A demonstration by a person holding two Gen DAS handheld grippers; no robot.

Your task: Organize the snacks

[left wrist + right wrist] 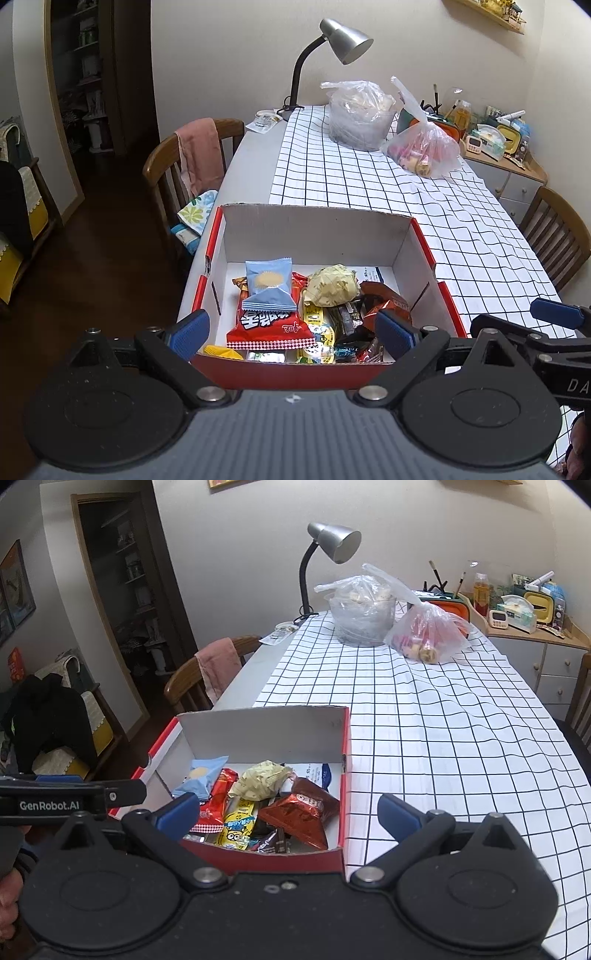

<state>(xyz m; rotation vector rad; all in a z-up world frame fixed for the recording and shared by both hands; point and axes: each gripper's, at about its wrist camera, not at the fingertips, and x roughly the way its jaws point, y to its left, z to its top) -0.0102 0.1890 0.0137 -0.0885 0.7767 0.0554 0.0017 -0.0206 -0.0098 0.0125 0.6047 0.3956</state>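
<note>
Left wrist view is showing me my left gripper (291, 332) hanging released, its blue fingers (190, 332) spread wide and straddling the near wall of the red box (288, 373) at the bottom centre of the frame. Nothing is sitting between the pads. Just beyond that wall the snacks are lying in a heap: the red packet (271, 326) is resting dead ahead, its long axis running left to right across my fingers, and the pale blue packet (269, 284) is leaning on top of it, slightly farther in.

Right wrist view is putting the same box (266, 862) in the lower left, so my right gripper (288, 814), also released and empty, is pointing at the box's right corner and the checked cloth (443, 738) beside it. The brown packet (303, 812) is lying closest to that side.

I am judging the left gripper better lined up for the red packet. Farther up the table, two plastic bags (424, 147) are waiting near the lamp (332, 40).
</note>
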